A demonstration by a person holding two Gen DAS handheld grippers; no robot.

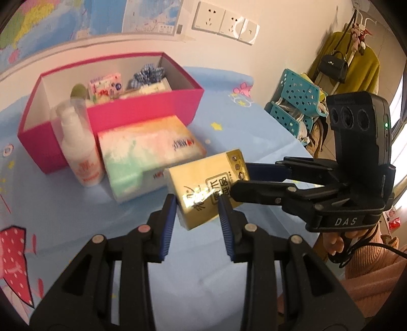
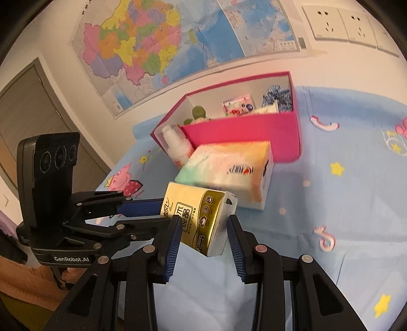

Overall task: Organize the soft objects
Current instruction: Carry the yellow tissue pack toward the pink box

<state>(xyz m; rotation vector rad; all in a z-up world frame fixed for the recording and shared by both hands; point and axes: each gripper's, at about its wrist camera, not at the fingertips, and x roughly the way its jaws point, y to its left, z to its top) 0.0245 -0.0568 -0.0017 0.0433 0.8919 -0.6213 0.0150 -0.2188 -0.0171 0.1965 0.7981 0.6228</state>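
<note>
I have the gold tissue pack (image 1: 203, 188) clamped by both grippers, left gripper (image 1: 197, 216) and right gripper (image 2: 203, 233), fingers narrow on it, lifted above the table (image 1: 203, 280); big tissue pack (image 1: 150, 155) and white bottle (image 1: 81, 155) stand between it and pink box (image 1: 152, 112)

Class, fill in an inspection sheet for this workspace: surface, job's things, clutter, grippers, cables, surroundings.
Surface: blue cartoon tablecloth.
Job's things: gold tissue pack lifted; pastel tissue pack lying before the pink box, which holds small items.
Clutter: white pump bottle beside the box.
Grippers: left gripper and right gripper both shut on the gold pack.
Cables: black cable under the right gripper.
Surroundings: wall map, sockets, teal baskets.
</note>
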